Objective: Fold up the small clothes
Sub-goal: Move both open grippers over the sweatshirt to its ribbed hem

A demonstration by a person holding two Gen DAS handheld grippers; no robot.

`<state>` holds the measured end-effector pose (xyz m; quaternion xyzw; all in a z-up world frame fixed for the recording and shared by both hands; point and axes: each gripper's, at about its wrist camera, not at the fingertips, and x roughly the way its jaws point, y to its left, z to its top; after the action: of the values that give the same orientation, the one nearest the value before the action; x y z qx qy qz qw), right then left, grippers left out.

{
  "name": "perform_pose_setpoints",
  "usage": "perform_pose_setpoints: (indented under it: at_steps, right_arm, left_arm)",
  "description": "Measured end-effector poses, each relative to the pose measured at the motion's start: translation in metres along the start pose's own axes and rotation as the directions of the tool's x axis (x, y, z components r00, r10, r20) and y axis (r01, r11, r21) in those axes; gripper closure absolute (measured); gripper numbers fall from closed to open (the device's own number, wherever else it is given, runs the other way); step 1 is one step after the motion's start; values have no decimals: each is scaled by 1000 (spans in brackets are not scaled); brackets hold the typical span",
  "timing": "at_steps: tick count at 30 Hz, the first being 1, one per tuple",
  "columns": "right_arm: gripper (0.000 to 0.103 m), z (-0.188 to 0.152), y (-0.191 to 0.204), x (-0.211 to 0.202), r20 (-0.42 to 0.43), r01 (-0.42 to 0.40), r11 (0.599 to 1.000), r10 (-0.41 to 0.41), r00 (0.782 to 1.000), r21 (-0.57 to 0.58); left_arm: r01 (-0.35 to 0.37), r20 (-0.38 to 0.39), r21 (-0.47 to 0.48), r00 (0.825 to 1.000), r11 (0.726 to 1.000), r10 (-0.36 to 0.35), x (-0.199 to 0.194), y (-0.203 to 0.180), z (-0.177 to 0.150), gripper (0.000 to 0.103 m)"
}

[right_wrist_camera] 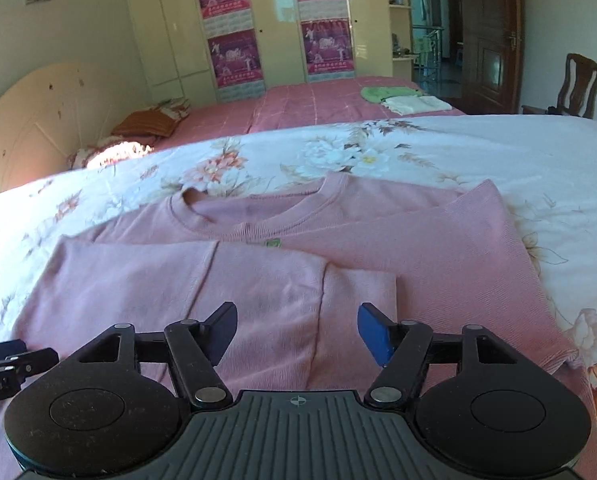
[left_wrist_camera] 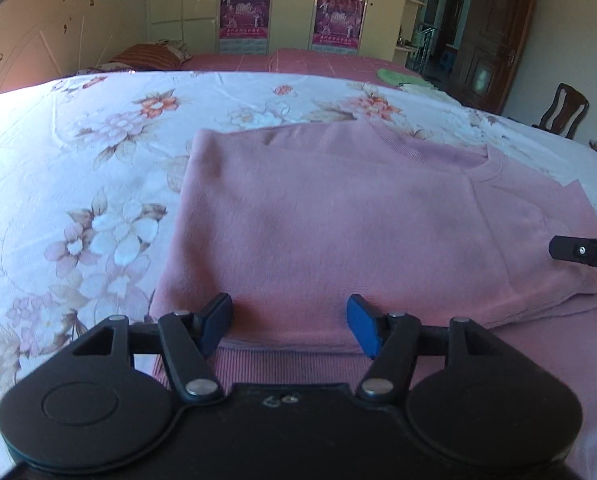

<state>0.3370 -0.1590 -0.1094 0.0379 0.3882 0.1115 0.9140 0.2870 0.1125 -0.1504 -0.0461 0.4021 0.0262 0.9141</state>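
Note:
A pink long-sleeved top [left_wrist_camera: 338,216] lies flat on the floral bedsheet, with its left side and sleeve folded over the body. In the right wrist view the pink top [right_wrist_camera: 438,248] shows its round neckline at the far side and the folded sleeve cuff near the middle. My left gripper [left_wrist_camera: 289,322] hovers over the top's ribbed hem, open, with nothing between its blue pads. My right gripper [right_wrist_camera: 296,330] stands open above the folded sleeve, and its pads grip nothing. The right gripper's black finger [left_wrist_camera: 578,251] pokes in at the right edge of the left wrist view.
The white floral bedsheet [left_wrist_camera: 98,168] spreads around the top. Beyond it lies a pink checked bed [right_wrist_camera: 318,100] with folded green and white clothes [right_wrist_camera: 402,100] and a striped pillow [right_wrist_camera: 150,122]. A wooden chair [right_wrist_camera: 578,88] and a dark door stand at the right.

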Motion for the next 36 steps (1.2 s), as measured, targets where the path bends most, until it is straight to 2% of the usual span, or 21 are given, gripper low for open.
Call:
perform_pose_setpoints:
  at_steps: [2,3,5,9,14,19,26,30,36]
  right_arm:
    - [60,-8,-4,11,-57,31,999,-32,998,-20]
    - [61,-11,-6,11,-50,40,998,-42,998,-39]
    - [61,-13,-7,9,-48,51,996,-55,997,-75]
    - [60,-14,-11,1,-57,56,996,-60,997,-73]
    - [60,-14,-9,-28,-12,39,996,-40,999,-79]
    - [60,-20,0,-47,-4,-12,995,12,1000,-95]
    - [60,-42,22,-48,-50,-84,987,78,996,-136]
    - [60,-62,17,-40,-107,-67,981,48,993,-184]
    - [60,-84,-35,-59,-99,11,979,-32,995,-204]
  left_arm:
    - [-16,12,13,1000,1000,16,-2,-1,-3,39]
    - [-20,8,12,1000,1000,20,-3,-2,-2,39]
    - [-22,-1,0,1000,1000,22,-4,-1,-1,39]
    - [-37,-14,-17,999,999,37,-7,-2,2,41]
    - [-16,-6,-42,1000,999,16,-27,-9,1,41]
    - [25,17,-28,1000,999,-24,-45,-33,-3,40]
    - [70,7,36,998,997,-70,-51,-72,-19,38]
    - [31,-39,48,999,998,-29,-42,-72,-41,38]
    - [-32,-11,55,999,998,33,-59,-47,-68,33]
